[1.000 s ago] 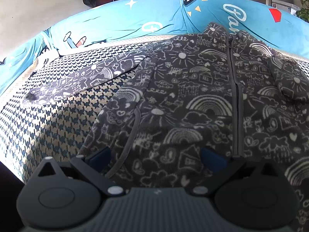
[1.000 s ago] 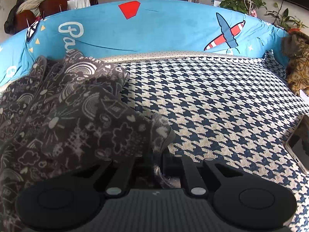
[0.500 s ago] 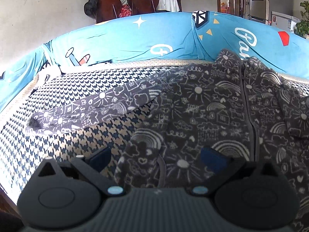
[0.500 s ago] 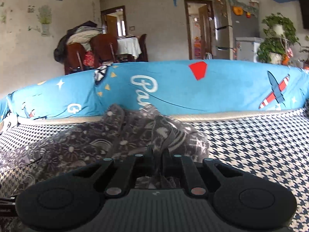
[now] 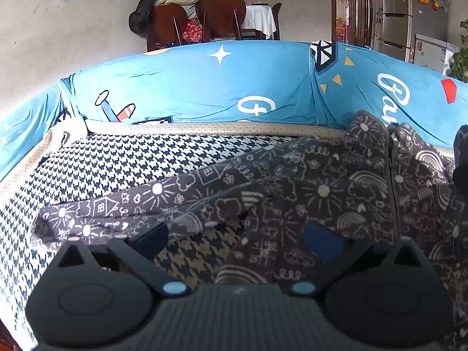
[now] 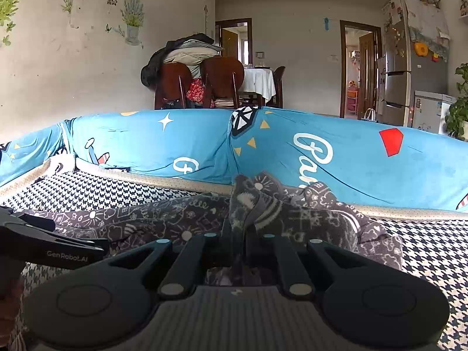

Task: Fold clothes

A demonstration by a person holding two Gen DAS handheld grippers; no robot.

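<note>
Fabric is riding up between the right tongs (image 6: 238, 234), which are pressed together and pinching the right edge of the doodle-print jacket (image 5: 321, 187), and compared with a second ago that side is lifting off the houndstooth cover (image 5: 122, 161) and swinging over toward the left. The left tongs (image 5: 234, 237) are hanging spread wide with nothing between them, now drifting off the hem so bare cover is showing right in front of them. The sleeve (image 5: 122, 207) is lying stretched out just ahead of the left finger. Looks like the first side fold is getting underway, with the sleeve needing tucking next.
</note>
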